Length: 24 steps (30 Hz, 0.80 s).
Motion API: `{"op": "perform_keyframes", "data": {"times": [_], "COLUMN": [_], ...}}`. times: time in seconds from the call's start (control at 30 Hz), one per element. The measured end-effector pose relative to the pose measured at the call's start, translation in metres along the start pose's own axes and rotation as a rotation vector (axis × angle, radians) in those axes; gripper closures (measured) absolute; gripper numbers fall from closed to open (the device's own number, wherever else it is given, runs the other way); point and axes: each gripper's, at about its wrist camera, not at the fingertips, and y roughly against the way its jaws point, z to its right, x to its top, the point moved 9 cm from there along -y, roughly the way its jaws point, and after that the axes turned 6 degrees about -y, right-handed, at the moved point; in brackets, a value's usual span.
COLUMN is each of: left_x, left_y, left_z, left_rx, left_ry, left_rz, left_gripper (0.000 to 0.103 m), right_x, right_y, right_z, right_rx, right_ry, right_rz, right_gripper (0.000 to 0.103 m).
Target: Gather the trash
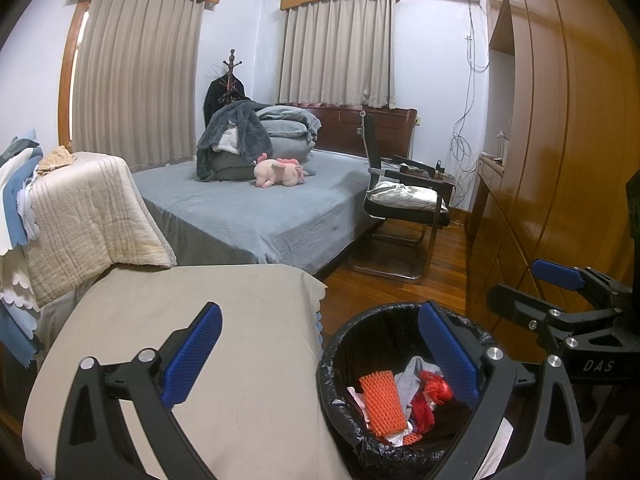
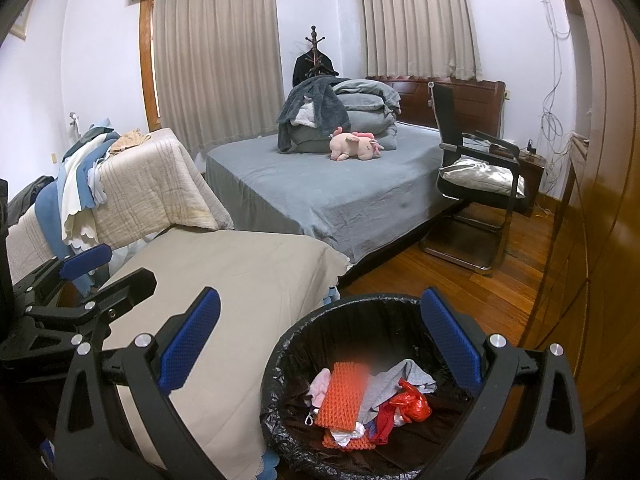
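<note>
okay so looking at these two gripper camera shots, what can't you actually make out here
- Bin bottom: both views, covered by the trash and dark liner.
- Patch beside the orange netting: right view, blurred.
- Near rim of the bin: both views, cut off by the bottom edge and gripper frames.
- Items on the desk: left view, too small.
- Floor behind the beige cloth: hidden by it.

Left gripper (image 1: 320, 354): jaws spread wide, holding nothing.
Right gripper (image 2: 320, 346): jaws spread wide, empty, level beside the left.
</note>
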Motion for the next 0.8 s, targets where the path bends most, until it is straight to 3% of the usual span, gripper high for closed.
{"op": "perform_keyframes", "data": {"times": [0.8], "left_x": [-0.0035], "left_y": [-0.0006], "left_z": [-0.0037], "left_rx": [0.000], "left_ry": [0.001], "left_rz": [-0.009], "left_gripper": [0.006], "right_x": [-0.0065], "right_y": [-0.0039], "right_z": [-0.0020], "right_rx": [0.000], "right_ry": [-0.001], "right_rz": [-0.008], "right_gripper": [0.005]}}
